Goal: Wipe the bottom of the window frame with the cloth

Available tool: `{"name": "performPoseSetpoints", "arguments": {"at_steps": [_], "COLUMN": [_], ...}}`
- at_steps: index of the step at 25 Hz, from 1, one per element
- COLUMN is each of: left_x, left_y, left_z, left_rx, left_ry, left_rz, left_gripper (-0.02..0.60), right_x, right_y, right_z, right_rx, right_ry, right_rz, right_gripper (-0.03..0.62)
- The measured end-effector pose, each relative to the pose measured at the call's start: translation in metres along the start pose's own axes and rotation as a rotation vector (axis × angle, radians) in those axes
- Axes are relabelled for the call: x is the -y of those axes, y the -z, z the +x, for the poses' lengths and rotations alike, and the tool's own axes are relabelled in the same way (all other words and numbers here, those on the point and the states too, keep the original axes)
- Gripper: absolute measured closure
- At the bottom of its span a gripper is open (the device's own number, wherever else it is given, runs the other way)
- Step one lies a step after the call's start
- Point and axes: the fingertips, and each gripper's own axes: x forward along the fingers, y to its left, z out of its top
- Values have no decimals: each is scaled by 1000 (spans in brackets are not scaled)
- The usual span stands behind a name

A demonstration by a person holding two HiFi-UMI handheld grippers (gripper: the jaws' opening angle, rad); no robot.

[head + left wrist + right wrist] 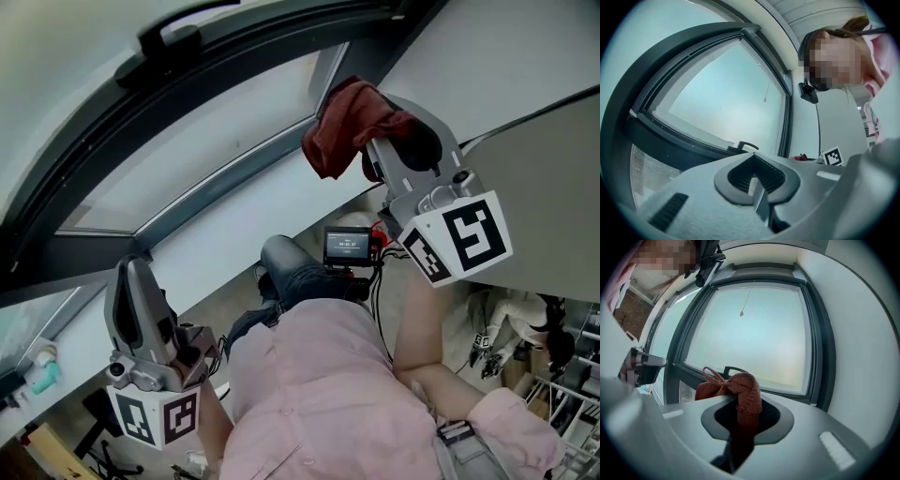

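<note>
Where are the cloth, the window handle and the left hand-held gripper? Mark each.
cloth (345, 127), head view, middle of the bunched fabric.
window handle (176, 36), head view, near its base.
left hand-held gripper (755, 185), left gripper view, between its closed jaw tips.

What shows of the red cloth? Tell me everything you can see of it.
The cloth is rust-red with a knitted, textured weave. It is soft and bunched into folds, and a small loop sticks up at one edge. The right claw is shut on one bunched part. The rest bulges out beyond the claw tips and droops to one side. It is held up before the lower window frame and seems not to touch it.
</note>
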Motion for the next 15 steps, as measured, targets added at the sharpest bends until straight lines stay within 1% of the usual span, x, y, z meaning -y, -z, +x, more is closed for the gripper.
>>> {"name": "performPoseSetpoints", "arguments": {"at_steps": [4,11,13,15], "left_x": [-3,1,5,13], "left_y": [-5,-2,-2,-2], "left_z": [6,19,26,34], "left_rx": [4,18,30,43], "left_ry": [-7,-47,-62,-63], "left_rz": [2,11,11,10], "left_gripper": [581,581,581,581], "right_x": [-1,5,9,12], "right_y": [-5,-3,-5,-10], "right_z": [11,34,42,49], "right_rx": [5,15,20,22], "right_ry": [-17,-72,-87,-99], "right_rz": [-1,-15,-28,-63], "right_gripper": [531,531,531,531]}}
